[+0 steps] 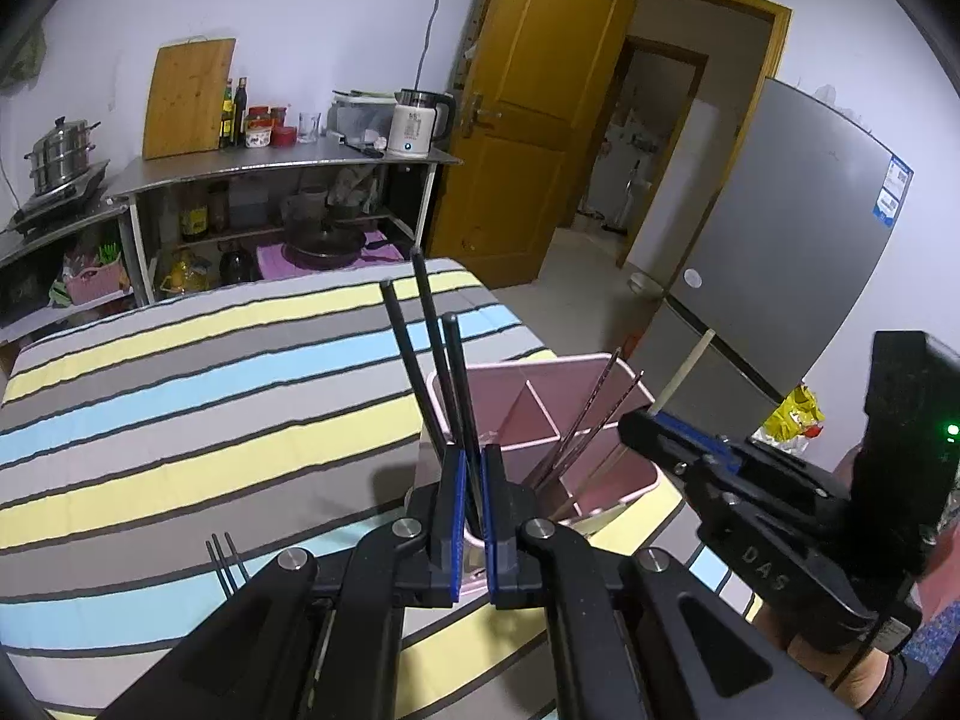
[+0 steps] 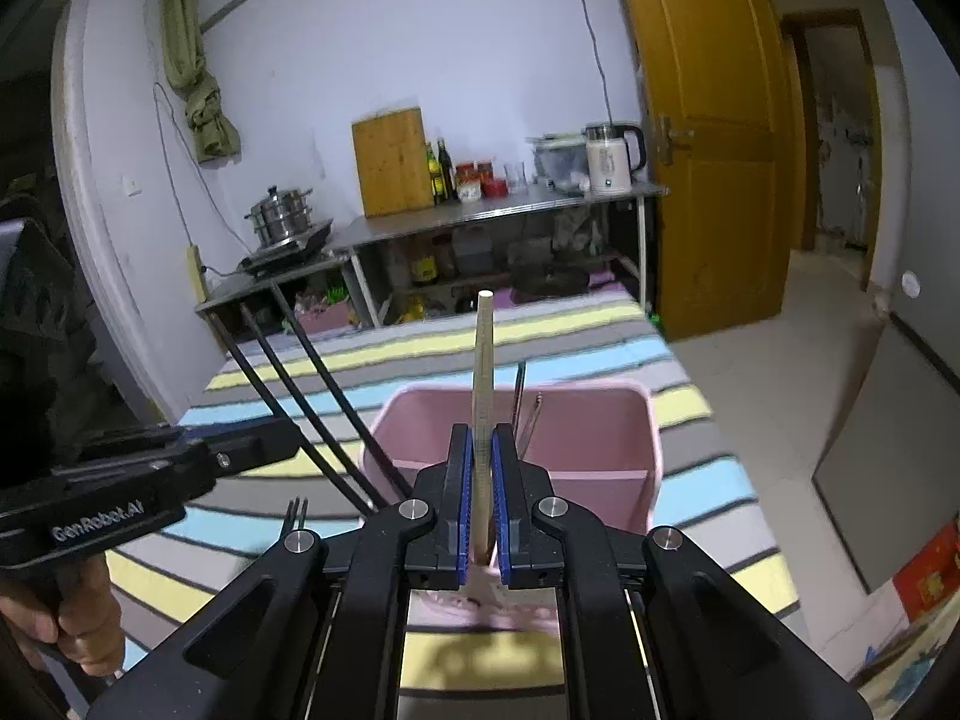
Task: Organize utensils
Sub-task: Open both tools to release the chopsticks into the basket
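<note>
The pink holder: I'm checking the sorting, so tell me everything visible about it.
The pink holder looks like smooth plastic, a rounded rectangular tub standing upright on the striped cloth. Inner walls split it into compartments. Black chopsticks, clamped in the left gripper, lean out of one section. The wooden chopstick, clamped in the right gripper, stands in it, and patterned brown chopsticks rest in another section.

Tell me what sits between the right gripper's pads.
One pale wooden chopstick, pinched upright in the right gripper over the pink holder; the right wrist view shows it.
</note>
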`<state>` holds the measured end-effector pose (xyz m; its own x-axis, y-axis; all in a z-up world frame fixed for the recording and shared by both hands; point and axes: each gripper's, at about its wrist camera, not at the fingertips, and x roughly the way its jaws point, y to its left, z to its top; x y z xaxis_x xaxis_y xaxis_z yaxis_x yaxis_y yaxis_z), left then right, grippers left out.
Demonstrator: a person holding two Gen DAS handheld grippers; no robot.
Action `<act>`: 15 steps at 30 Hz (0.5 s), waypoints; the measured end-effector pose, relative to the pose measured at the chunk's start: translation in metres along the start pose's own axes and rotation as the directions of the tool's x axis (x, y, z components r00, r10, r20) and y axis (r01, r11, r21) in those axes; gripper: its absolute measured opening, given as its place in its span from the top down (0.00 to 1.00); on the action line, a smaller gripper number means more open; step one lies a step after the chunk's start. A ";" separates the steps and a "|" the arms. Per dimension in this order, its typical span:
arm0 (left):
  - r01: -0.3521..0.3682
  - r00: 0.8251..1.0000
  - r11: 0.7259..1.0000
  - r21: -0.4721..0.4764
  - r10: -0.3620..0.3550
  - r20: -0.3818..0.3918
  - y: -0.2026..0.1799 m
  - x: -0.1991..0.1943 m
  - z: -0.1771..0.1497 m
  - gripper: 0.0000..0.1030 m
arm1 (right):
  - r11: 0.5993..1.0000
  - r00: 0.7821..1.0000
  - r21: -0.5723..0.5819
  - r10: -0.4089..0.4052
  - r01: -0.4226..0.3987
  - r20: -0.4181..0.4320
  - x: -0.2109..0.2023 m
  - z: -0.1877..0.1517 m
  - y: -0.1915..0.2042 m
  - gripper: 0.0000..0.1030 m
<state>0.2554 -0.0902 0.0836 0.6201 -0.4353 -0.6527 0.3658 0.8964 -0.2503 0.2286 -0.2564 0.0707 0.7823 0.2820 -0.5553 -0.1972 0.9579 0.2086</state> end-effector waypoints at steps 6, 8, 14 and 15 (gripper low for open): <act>-0.005 1.000 1.000 -0.011 0.005 0.005 0.002 -0.009 -0.003 0.96 | 1.000 1.000 0.025 -0.005 0.006 -0.028 0.000 -0.004 -0.005 0.93; -0.007 1.000 1.000 -0.011 0.007 0.011 0.003 -0.014 -0.006 0.96 | 1.000 1.000 0.019 -0.007 0.008 -0.016 -0.005 -0.004 -0.004 0.93; -0.002 1.000 1.000 -0.026 0.002 0.014 0.006 -0.026 -0.017 0.95 | 1.000 1.000 0.019 0.005 -0.005 -0.001 -0.014 -0.003 -0.003 0.93; -0.001 1.000 1.000 -0.029 0.002 0.014 0.007 -0.028 -0.019 0.95 | 1.000 1.000 0.018 0.006 -0.006 -0.001 -0.015 -0.004 -0.003 0.93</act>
<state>0.2270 -0.0704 0.0865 0.6305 -0.4350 -0.6429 0.3449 0.8990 -0.2700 0.2152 -0.2632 0.0754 0.7809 0.2874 -0.5546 -0.1909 0.9552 0.2262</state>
